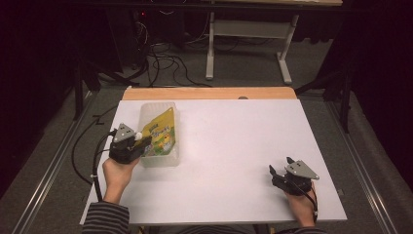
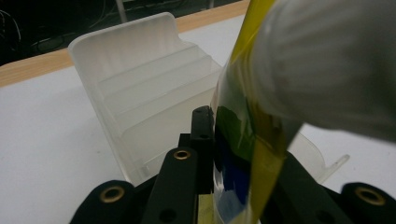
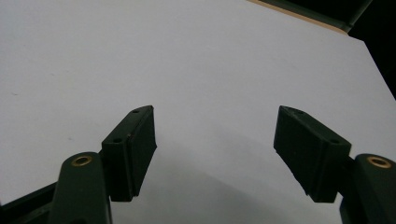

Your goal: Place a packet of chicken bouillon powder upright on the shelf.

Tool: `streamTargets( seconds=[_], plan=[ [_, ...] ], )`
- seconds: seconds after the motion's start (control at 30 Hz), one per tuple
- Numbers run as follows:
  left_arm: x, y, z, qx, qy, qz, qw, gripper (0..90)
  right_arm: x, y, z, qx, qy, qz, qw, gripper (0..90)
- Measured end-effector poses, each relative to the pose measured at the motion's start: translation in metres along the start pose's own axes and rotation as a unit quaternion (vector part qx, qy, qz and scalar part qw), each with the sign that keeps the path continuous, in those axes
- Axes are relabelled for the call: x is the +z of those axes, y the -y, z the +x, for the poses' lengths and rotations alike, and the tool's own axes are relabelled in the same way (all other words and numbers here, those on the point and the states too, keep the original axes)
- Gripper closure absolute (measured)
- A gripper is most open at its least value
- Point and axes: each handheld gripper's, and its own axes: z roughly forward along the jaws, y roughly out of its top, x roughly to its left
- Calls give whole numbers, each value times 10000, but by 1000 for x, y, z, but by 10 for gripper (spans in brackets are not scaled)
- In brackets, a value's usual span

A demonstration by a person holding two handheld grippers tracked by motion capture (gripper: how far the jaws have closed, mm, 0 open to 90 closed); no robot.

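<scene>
A translucent plastic bin [image 1: 158, 105] stands at the left of the white table [image 1: 234, 146]. A yellow pouch [image 1: 163, 131] with a white cap [image 1: 139, 135] leans inside it. My left gripper [image 1: 143, 141] reaches over the bin's near left corner. In the left gripper view the pouch [image 2: 243, 130] stands between the jaws of the left gripper [image 2: 243, 154], one black pad [image 2: 203, 135] lies against it, and the blurred cap [image 2: 327, 65] looms close. The bin [image 2: 140, 79] has stepped ridges inside. My right gripper [image 1: 280, 164] rests open near the table's front right, and in its own view the right gripper [image 3: 215, 140] holds nothing.
The table's far edge is a wooden strip [image 1: 209, 92]. Beyond it on the floor stand a white desk frame [image 1: 210, 48] and loose cables [image 1: 165, 63]. A black cable [image 1: 83, 146] trails from the left gripper off the table's left side.
</scene>
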Motion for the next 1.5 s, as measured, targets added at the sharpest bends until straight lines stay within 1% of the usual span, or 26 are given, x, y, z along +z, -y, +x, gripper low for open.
streamTargets(
  seconds=[0.1,0.17,0.2,0.23,0.27,0.4,0.43,0.47,0.53,0.57,0.63,0.67,0.7,0.8,0.9,0.93,1.0,1.07,1.17,1.3,1.37,1.5],
  plan=[
    [-2,1,-1,-21,22,-65,10000,801,0,0,0,-3,-11,4,10000,302],
    [-4,0,0,-77,-28,-178,9998,754,0,0,0,-10,-7,3,10000,302],
    [-4,0,0,-77,-28,-178,9998,723,0,0,0,-10,-7,3,10000,302],
    [-5,-1,0,-129,-44,-197,9997,723,0,0,0,-8,-5,5,10000,303],
    [-7,-1,1,-121,-107,-227,9996,679,0,0,0,-14,-15,15,10000,302],
    [-12,-1,3,-145,-249,-289,9992,585,0,0,0,-8,-9,12,10000,303],
    [-12,-1,3,-145,-249,-289,9992,571,0,0,0,-12,-19,2,10000,302],
    [-16,0,4,-173,-267,-363,9988,562,0,0,0,-6,-16,2,10000,303],
    [-17,0,4,-190,-297,-397,9986,548,0,0,0,-3,-7,-6,10000,303],
    [-21,0,6,-212,-319,-473,9981,530,0,0,-1,-4,-8,-1,10000,304],
    [-26,0,6,-238,-324,-554,9977,516,0,0,-1,-1,-18,-1,10000,306],
    [-26,0,6,-238,-324,-554,9977,510,0,0,-1,-5,-5,-21,10000,306],
    [-31,0,7,-276,-332,-622,9971,505,0,0,-1,-3,-3,-26,10000,306],
    [-36,2,8,-290,-367,-672,9966,491,-1,0,-1,56,-23,-32,10000,308],
    [-40,2,7,-311,-366,-695,9964,486,-1,0,-2,55,-40,-30,10000,309],
    [-42,3,7,-293,-362,-700,9965,484,-1,0,-2,28,-31,-30,10000,309],
    [-43,3,6,-290,-359,-722,9963,482,-1,0,-1,48,-31,-33,10000,309],
    [-46,5,6,-282,-393,-771,9958,481,-1,0,-2,44,-32,-38,10000,309],
    [-50,7,5,-315,-393,-747,9959,476,-1,0,-1,56,-23,-37,10000,310],
    [-56,10,4,-302,-397,-802,9955,472,-1,0,-1,39,-27,-46,10000,310],
    [-58,12,4,-365,-389,-812,9953,470,-1,0,-2,47,-33,-50,10000,310],
    [-63,17,3,-372,-403,-811,9952,465,-1,0,-2,44,-29,-43,10000,310]
  ],
)
